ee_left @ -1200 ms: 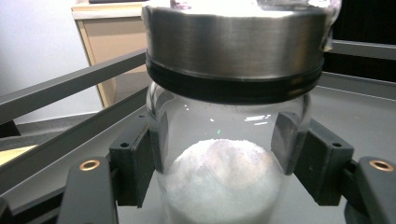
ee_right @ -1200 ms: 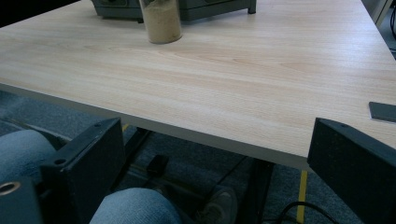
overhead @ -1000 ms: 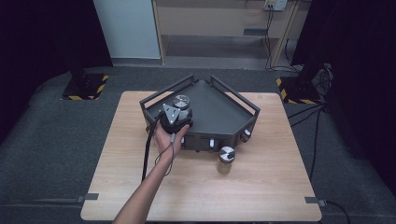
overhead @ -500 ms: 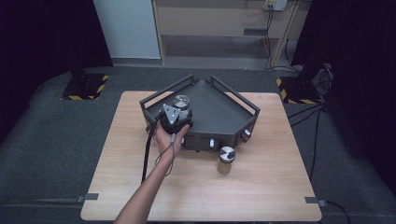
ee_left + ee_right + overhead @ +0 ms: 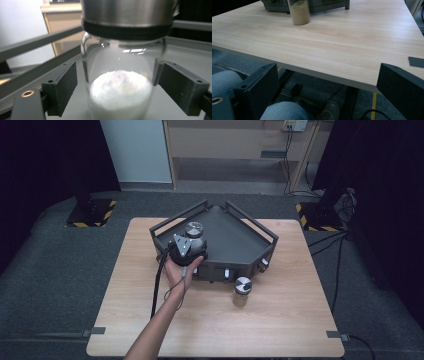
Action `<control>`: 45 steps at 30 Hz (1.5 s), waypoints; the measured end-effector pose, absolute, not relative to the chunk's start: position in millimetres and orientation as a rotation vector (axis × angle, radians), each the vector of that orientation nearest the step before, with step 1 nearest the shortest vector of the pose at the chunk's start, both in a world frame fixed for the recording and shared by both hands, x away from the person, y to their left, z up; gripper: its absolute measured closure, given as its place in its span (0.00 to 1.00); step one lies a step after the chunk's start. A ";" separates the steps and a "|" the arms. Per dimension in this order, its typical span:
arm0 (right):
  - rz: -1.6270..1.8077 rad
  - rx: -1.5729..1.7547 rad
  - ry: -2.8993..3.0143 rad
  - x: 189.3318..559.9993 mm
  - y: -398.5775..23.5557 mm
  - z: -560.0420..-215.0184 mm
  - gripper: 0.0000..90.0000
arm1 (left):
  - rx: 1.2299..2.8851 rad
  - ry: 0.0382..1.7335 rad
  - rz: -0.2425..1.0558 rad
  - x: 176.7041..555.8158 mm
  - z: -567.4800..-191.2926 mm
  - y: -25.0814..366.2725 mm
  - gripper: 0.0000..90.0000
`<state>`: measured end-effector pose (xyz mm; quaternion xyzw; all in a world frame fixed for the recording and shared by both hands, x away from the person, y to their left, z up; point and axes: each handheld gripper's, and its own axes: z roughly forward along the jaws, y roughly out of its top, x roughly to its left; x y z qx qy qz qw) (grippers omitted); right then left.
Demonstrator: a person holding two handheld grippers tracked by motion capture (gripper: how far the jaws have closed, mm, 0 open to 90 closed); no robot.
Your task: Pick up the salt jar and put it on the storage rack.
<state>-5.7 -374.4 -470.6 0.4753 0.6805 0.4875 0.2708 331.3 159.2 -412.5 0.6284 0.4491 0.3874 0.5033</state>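
On the left part of the grey corner tray point(image 5: 260, 237), the left tongs point(image 5: 115, 87) have just been opening and now stand spread on both sides of the jar of white powder point(image 5: 122, 82), without touching its glass. To the right, the jar of brown powder point(image 5: 242, 291) stands on the table point(image 5: 290, 315) just in front of the tray. The right tongs point(image 5: 325, 90) are spread wide below the near table edge, holding nothing.

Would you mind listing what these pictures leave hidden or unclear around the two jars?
- Salt jar: lid top and base cut off by the left gripper view's edges.
- Second jar: lid cut off by the right gripper view's top edge.
- Tray front knobs: too small in the high view.
- Left tool: tips hidden under its grey plate in the high view.
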 end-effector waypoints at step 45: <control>1.333 1.249 1.853 -6.4 -371.1 -468.4 0.05 | 1.494 0.963 0.983 271.8 -405.6 180.3 0.05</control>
